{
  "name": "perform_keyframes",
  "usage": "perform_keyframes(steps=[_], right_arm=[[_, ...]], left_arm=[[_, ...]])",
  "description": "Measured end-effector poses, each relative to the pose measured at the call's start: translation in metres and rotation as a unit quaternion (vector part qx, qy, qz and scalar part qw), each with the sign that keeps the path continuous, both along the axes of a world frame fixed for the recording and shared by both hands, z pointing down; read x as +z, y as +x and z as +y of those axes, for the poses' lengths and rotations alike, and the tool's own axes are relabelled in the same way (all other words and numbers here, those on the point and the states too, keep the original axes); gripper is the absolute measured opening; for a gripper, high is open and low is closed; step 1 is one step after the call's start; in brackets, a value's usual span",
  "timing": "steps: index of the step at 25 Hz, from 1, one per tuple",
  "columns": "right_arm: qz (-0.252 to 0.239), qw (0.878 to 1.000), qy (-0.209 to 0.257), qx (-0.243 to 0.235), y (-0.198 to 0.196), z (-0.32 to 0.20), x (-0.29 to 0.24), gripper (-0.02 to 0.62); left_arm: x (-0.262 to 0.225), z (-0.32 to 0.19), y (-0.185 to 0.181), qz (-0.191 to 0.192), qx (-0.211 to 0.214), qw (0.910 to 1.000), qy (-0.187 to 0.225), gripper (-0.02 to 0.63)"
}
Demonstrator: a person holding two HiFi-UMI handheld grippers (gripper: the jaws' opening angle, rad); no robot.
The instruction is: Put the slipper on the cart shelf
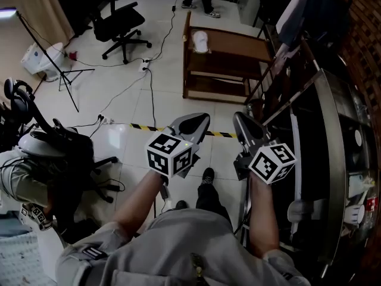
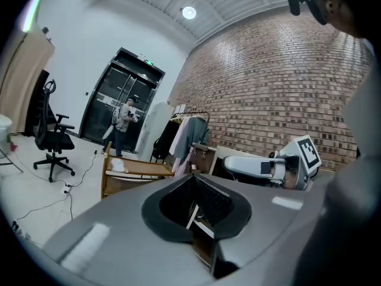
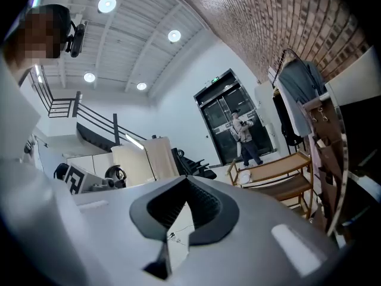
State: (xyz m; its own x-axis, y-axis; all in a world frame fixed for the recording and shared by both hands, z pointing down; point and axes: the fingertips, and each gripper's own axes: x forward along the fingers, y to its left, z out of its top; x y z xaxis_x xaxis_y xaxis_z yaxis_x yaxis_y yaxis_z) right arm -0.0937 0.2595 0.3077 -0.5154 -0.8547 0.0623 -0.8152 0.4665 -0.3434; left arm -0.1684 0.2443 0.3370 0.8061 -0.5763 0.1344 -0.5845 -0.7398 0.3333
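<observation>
A white slipper (image 1: 200, 41) lies on the top shelf of the wooden cart (image 1: 226, 64) across the tiled floor; nothing else shows on the cart. I hold both grippers close to my body, well short of the cart. My left gripper (image 1: 195, 124) is shut and empty, pointing at the cart. Beside it my right gripper (image 1: 243, 124) is shut and empty too. The left gripper view shows the cart (image 2: 128, 173) and slipper (image 2: 117, 166) beyond its own closed tips (image 2: 196, 212). The right gripper view shows the cart (image 3: 280, 173) and slipper (image 3: 244, 176) past its tips (image 3: 177, 231).
A yellow-black tape line (image 1: 143, 127) crosses the floor between me and the cart. An office chair (image 1: 122, 22), a light stand (image 1: 59, 64) and cables lie left. A clothes rack (image 1: 303, 16) and curved counter (image 1: 333, 130) line the right. A person (image 1: 199, 2) stands behind the cart.
</observation>
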Motion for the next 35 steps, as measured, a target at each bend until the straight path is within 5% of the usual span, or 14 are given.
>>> perform_keyframes(steps=[14,25,35], right_arm=[[-0.019,0.999,0.005,-0.035,0.105,-0.179,0.025,-0.002],[-0.013,0.998,-0.016,-0.065,0.101,-0.297,0.037,-0.002],[0.005,0.998,-0.048,-0.036,0.077,-0.422,0.069,-0.002]], left_arm=[[0.021,-0.174,0.091,-0.02,-0.054,0.9984,-0.004,0.008],[0.044,-0.292,0.079,-0.017,-0.096,0.9947,-0.031,0.008],[0.106,-0.438,0.054,-0.03,-0.079,0.994,-0.07,0.008]])
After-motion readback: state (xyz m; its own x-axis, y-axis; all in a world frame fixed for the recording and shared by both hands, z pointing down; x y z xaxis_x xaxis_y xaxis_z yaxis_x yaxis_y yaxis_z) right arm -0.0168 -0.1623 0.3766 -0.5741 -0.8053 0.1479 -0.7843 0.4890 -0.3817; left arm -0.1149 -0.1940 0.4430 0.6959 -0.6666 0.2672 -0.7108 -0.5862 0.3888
